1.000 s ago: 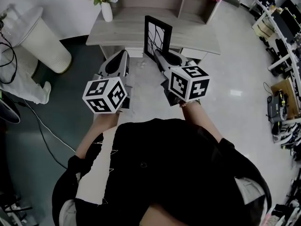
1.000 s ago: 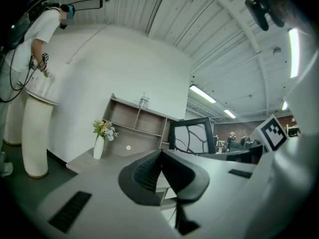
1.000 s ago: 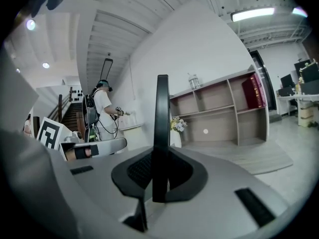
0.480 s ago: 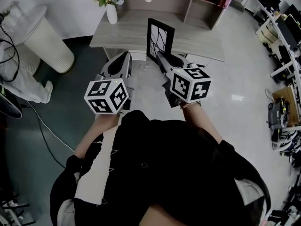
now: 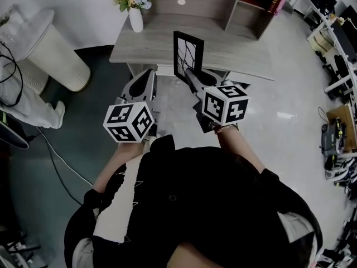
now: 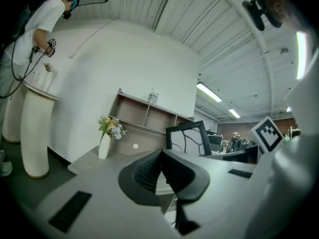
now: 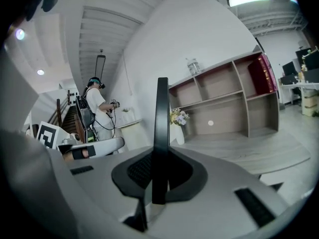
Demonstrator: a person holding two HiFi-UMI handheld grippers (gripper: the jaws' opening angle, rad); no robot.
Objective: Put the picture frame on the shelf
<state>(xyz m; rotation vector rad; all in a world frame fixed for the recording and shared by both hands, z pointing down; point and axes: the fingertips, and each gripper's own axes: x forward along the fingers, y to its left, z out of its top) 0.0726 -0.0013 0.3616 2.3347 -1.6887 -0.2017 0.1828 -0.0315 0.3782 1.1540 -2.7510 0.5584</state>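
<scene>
— What was gripped?

— My right hand-held gripper (image 7: 158, 173) pinched the picture frame (image 7: 161, 113) by its lower edge, holding it upright. My left hand-held gripper (image 6: 162, 156) was pressed together on nothing.

— How would the frame handle?

— Stiff and light, I judged, though probably glazed, so fragile. It also looked top-heavy above so narrow a bite. The rim was the place to hold it, never the pane.

— Where was it?

— Over the near edge of the counter (image 5: 240, 52), with the shelf (image 5: 245, 7) beyond at one o'clock. Only the head view showed that, along with the frame's face. The right gripper view showed it edge-on between the pads, which the head view hid.
</scene>
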